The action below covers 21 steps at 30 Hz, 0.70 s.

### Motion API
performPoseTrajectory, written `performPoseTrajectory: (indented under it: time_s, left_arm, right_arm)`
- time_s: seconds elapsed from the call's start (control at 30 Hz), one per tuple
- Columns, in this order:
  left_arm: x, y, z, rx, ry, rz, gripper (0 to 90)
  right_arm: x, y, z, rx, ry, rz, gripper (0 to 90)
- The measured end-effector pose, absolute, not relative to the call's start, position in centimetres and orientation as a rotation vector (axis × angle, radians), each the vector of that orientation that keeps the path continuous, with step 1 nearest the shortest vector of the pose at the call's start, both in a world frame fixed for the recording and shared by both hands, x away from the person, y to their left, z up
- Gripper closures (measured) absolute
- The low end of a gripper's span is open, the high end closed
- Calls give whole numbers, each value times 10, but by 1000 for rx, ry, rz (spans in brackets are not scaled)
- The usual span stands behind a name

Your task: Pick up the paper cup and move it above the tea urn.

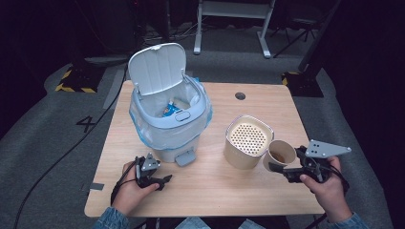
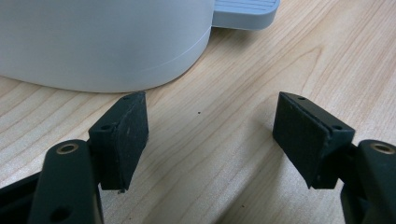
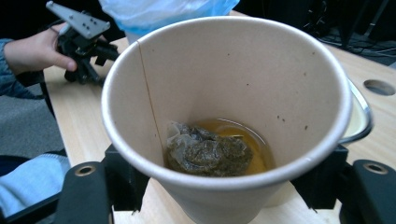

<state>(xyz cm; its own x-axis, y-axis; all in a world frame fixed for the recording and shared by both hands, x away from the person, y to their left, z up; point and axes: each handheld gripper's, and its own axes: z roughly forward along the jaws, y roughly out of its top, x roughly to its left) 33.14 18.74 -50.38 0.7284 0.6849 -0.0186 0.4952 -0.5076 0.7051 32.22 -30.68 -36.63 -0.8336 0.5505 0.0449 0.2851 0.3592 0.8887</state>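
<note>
A paper cup [image 3: 224, 112] is clamped between the jaws of the right gripper [image 1: 286, 168], the pads pressed against its sides near the base, and it is held just beside a beige strainer pot [image 1: 248, 141] at the right of the wooden table [image 1: 210, 191]. Inside the cup a soaked tea bag [image 3: 205, 154] is seen lying in a shallow pool of amber tea [image 3: 254, 151] — so the step in hand is judged to be the carrying of the cup toward a place where it can be emptied. The next move would call for the cup to be kept upright until it is over the perforated insert [image 1: 247, 138] of the pot, then tipped slowly so that liquid drains through and the bag is caught. Farther left, a white pedal bin [image 1: 167, 114] is stood with its lid [image 1: 157, 67] raised and a blue liner [image 1: 143, 136] folded over its rim; some wrappers can be made out inside, though not identified. The left gripper [image 1: 160, 180] is rested low on the table by the bin's base — its jaws spread, nothing between them.
</note>
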Motion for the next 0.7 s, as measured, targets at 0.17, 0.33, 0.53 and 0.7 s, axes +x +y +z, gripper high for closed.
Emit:
performPoseTrajectory:
  time_s: [0.17,0.33,0.53,0.7]
  left_arm:
    - [332,188,-504,2216,886,341,273]
    - [332,188,-504,2216,886,340,273]
    - [332,188,-504,2215,886,339,273]
    - [332,188,-504,2214,886,337,272]
  right_arm:
    - [337,-307,-353,751,2351,1465,317]
    - [349,-305,-346,752,2341,1464,317]
    - [366,-301,-342,745,2345,1444,316]
    - [382,-298,-334,728,2332,1435,316]
